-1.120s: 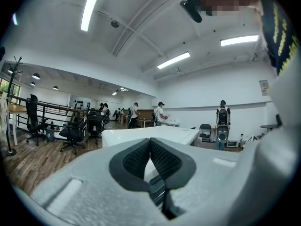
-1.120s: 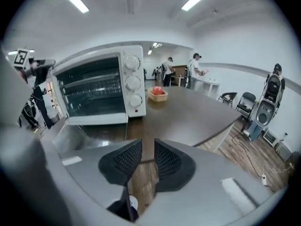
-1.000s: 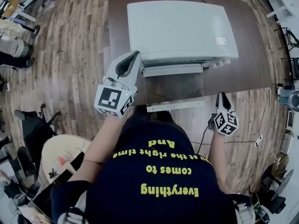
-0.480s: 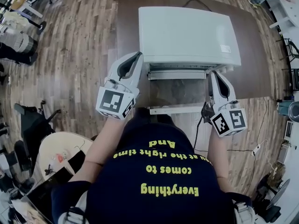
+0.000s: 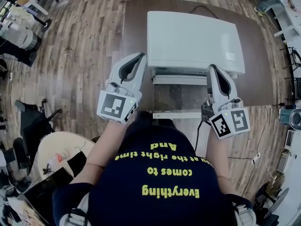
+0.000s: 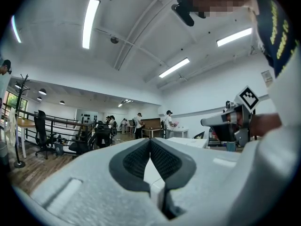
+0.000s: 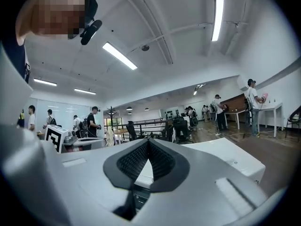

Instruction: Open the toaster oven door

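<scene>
Left gripper [image 5: 139, 56] and right gripper [image 5: 211, 68] are hovering shut, holding nothing, beside the toaster oven [image 5: 193, 39] on the table [image 5: 134, 22]. Its door [image 5: 178, 97] is lying open, so the job is looking done.

The left white plastic hand-held gripper [image 5: 139, 56] and the right white plastic hand-held gripper [image 5: 211, 68] pointed level ahead of the dark-shirted torso [image 5: 160, 182], jaws closed together, empty.

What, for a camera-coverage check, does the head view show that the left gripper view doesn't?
Head view only: the toaster oven's glass door lying open, and the brown table. Left gripper view only: ceiling lights, distant people, and the left gripper's pads closed together. Both: the toaster oven's white top and the right gripper.
</scene>
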